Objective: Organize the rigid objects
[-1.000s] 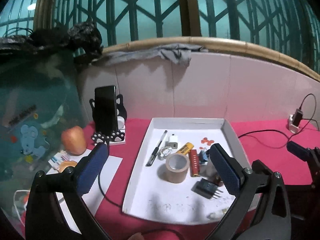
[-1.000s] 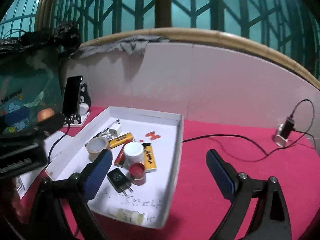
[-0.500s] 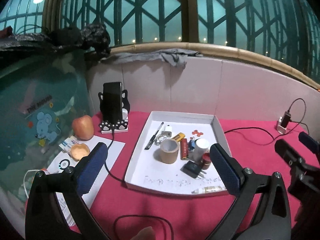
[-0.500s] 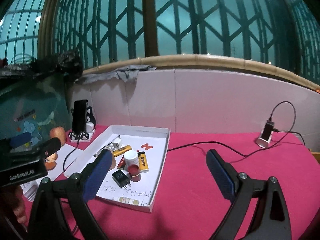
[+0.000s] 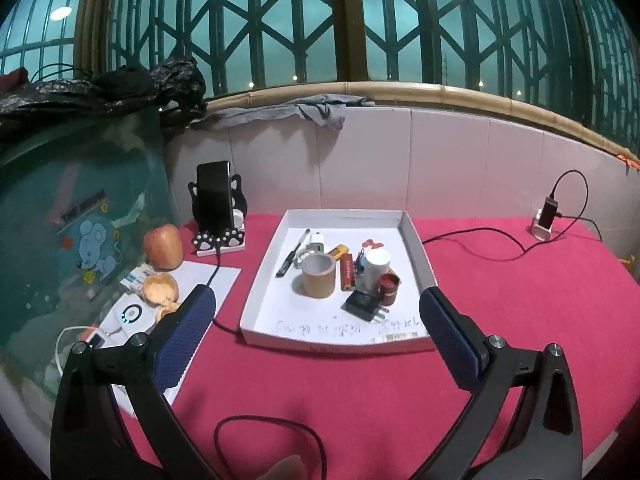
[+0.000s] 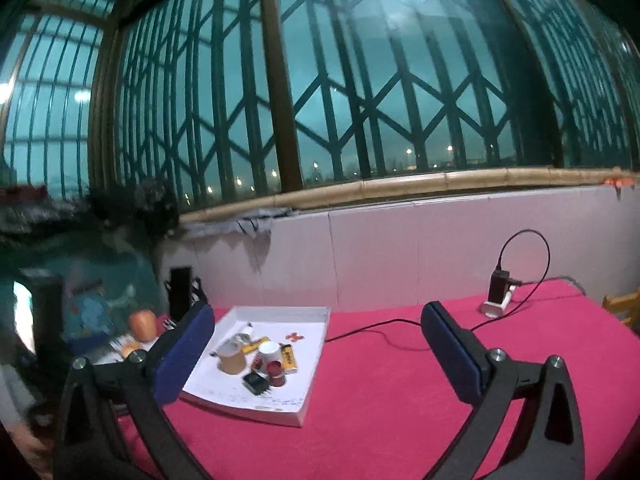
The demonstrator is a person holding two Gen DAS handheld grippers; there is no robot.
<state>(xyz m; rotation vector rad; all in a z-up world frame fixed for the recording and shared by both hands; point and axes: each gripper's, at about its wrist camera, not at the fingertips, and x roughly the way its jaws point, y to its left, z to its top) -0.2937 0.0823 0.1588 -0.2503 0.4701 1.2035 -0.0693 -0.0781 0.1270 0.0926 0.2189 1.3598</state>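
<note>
A white tray (image 5: 416,236) sits on the red tablecloth; it also shows in the right wrist view (image 6: 316,364). Inside lie a brown tape roll (image 5: 318,276), a black plug adapter (image 5: 362,304), a white bottle (image 5: 377,266), a small red jar (image 5: 389,288), a red lighter (image 5: 348,272), a black pen (image 5: 294,258) and a yellow box (image 6: 289,356). My left gripper (image 5: 320,332) is open and empty, held back from the tray's near edge. My right gripper (image 6: 320,344) is open and empty, raised high and far from the tray.
A phone on a paw-print stand (image 5: 216,208), an apple (image 5: 163,246), a peeled fruit (image 5: 160,288) and papers lie left of the tray. A charger with a black cable (image 5: 546,220) stands at the right by the tiled wall. A black cable loop (image 5: 268,436) lies near me.
Both grippers have pulled back and risen away from the tray, which now looks smaller. The right gripper has tilted upward, showing more window. The left gripper has dropped out of the right view.
</note>
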